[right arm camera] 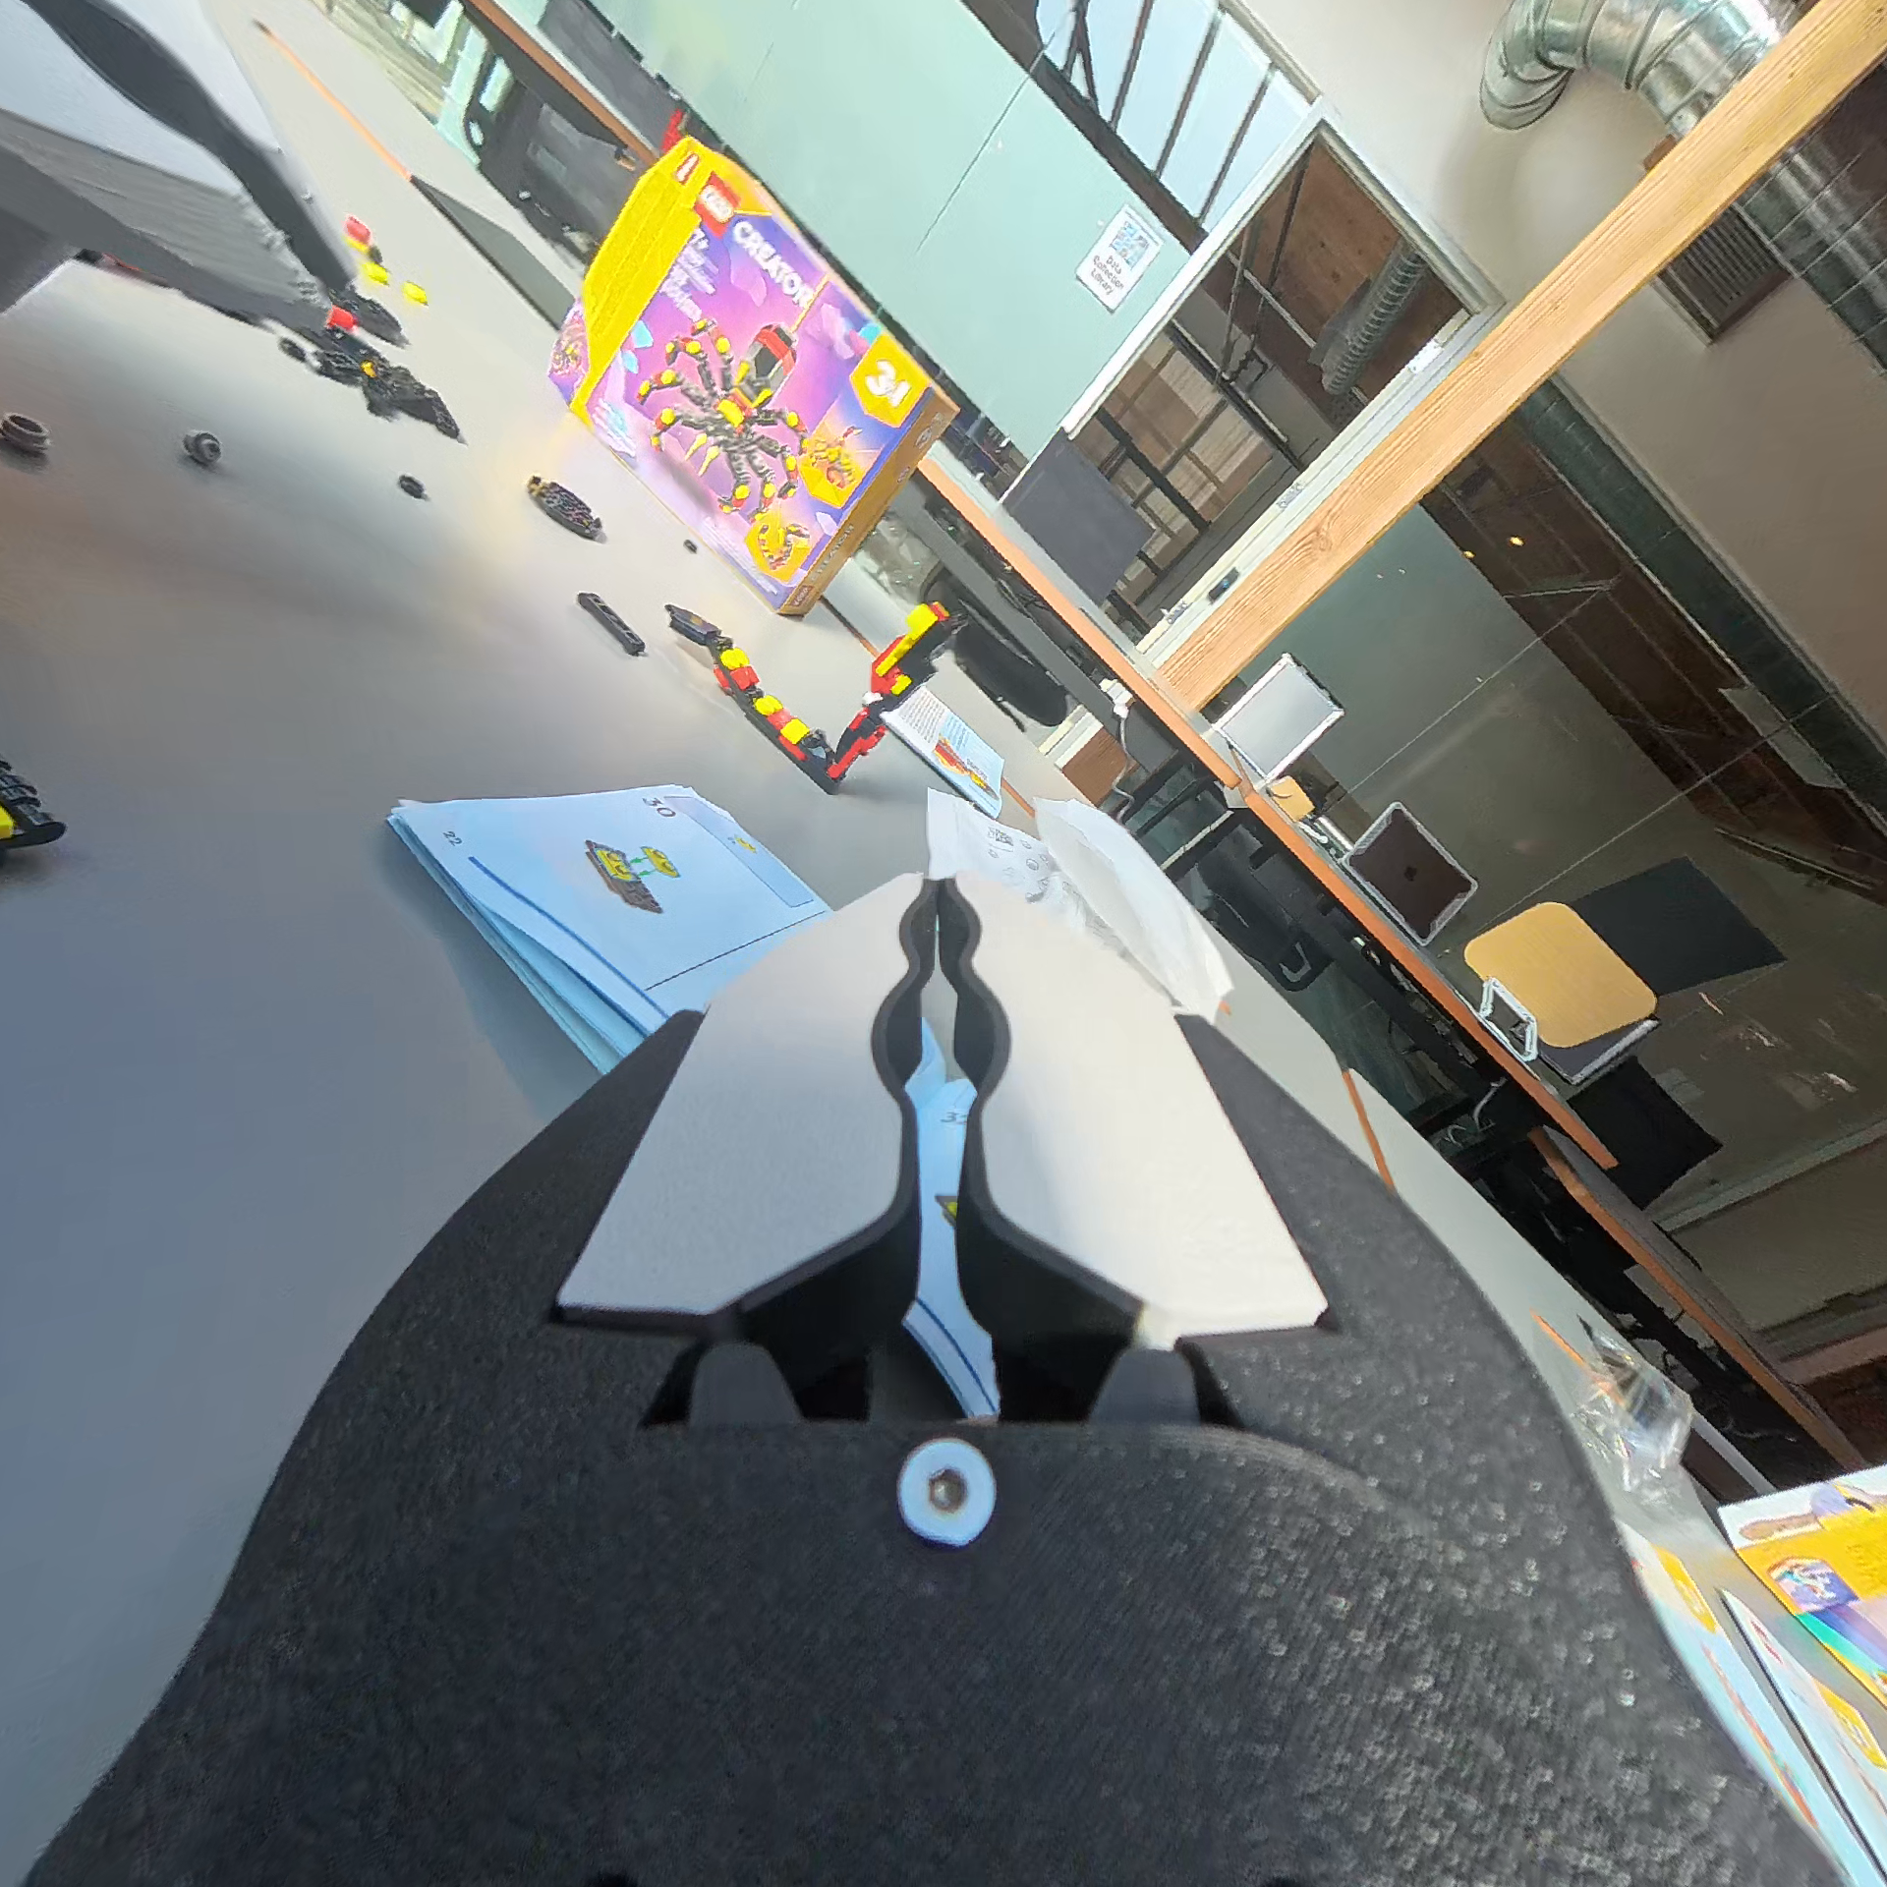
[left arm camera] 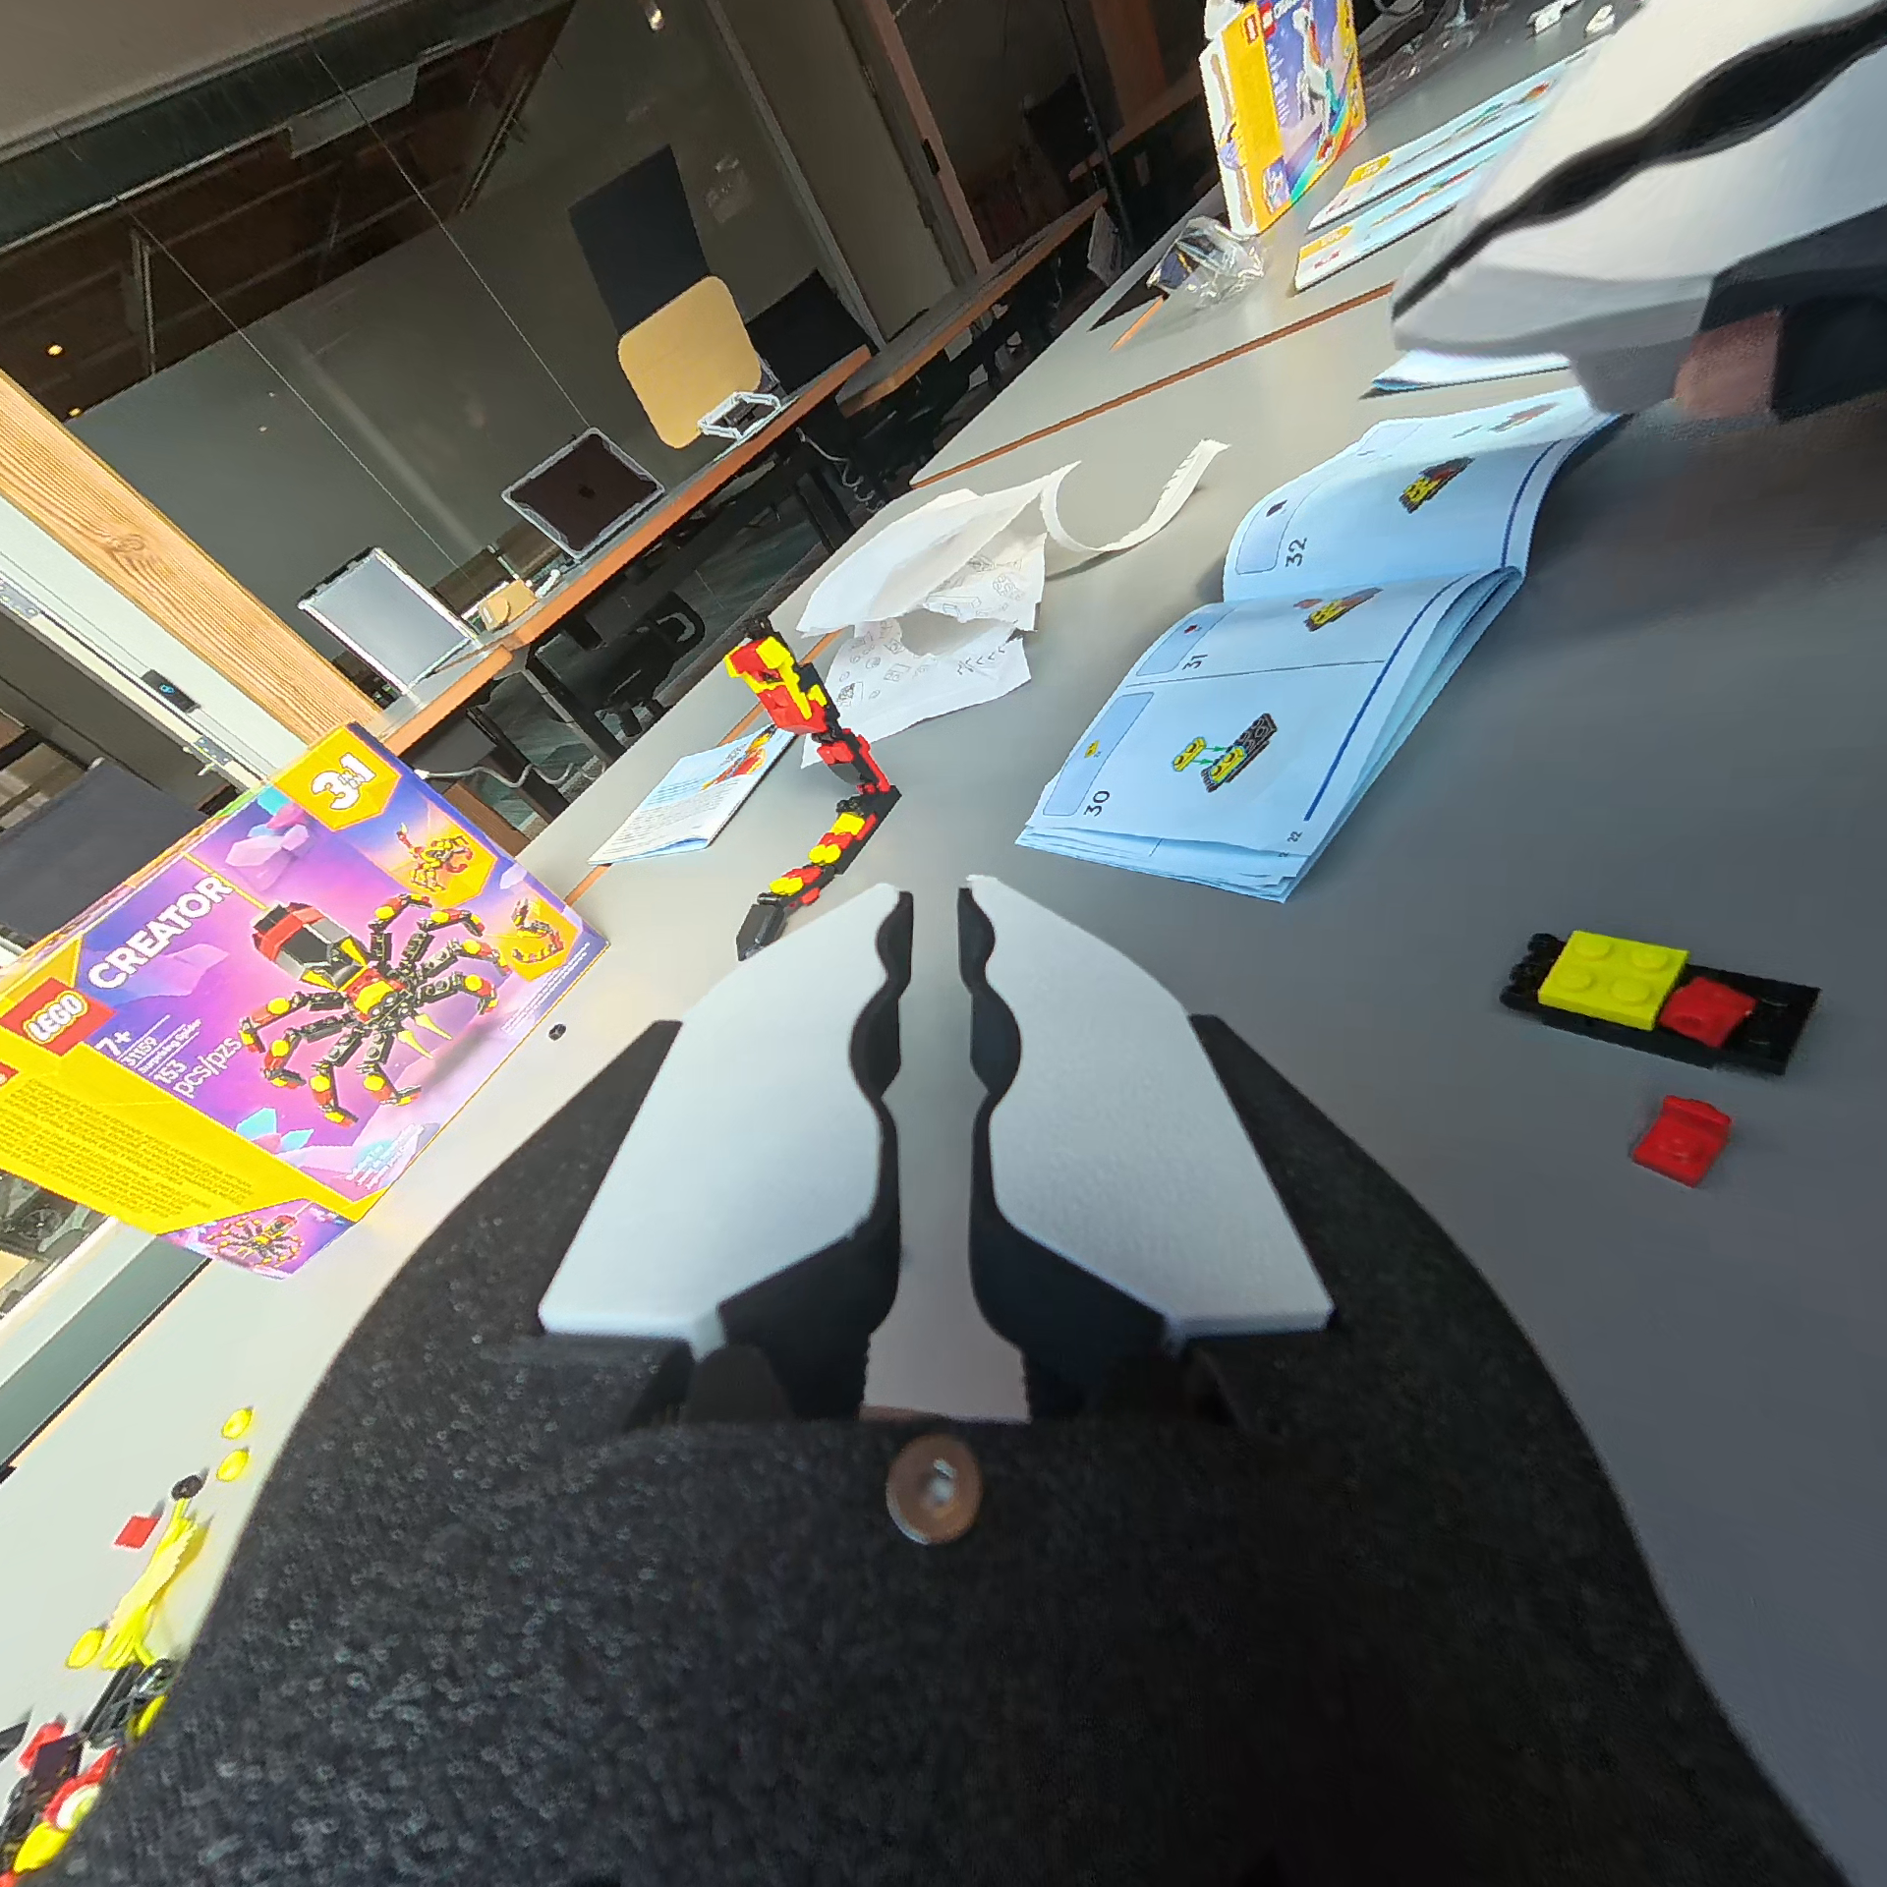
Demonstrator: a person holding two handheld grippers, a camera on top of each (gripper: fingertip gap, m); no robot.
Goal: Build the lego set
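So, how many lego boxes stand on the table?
2. The purple box stands at the table edge, left of the snake model; the yellow box stands at the far end. Others may be hidden.

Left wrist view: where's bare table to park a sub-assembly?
Bare grey table near the camera, right of the left gripper and below the loose red piece. Another open stretch lies right of the open booklet. Crowded: the snake model and crumpled papers ahead, loose bricks at lower left.
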